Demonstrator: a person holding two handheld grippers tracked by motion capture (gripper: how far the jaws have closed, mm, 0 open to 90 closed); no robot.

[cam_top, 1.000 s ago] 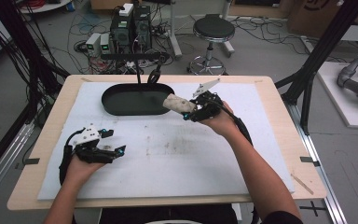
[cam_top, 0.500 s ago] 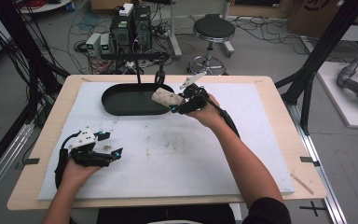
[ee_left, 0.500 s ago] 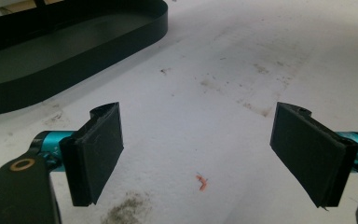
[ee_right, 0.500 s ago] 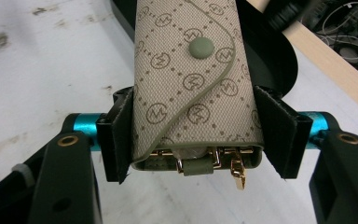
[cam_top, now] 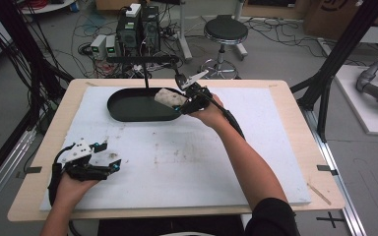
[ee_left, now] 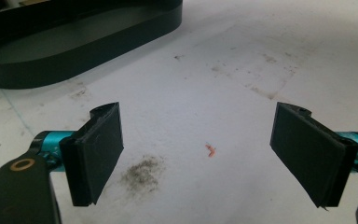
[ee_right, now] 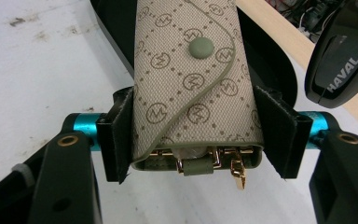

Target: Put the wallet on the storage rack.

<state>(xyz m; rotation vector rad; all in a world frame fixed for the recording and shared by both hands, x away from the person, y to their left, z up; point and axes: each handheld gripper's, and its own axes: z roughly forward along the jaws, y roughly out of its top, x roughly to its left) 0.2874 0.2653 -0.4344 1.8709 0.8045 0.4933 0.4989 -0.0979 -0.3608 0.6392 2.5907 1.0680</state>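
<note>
While the right gripper [cam_top: 186,101] clamps the patterned key pouch [ee_right: 193,70] over the black tray's [cam_top: 128,115] right end, setting it down remains; the left gripper [ee_left: 200,154] rests wide apart, empty.

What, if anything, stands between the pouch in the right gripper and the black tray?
Nothing visible does. The right gripper holds the patterned pouch over the black tray's right end, and the tray floor looks bare.
</note>
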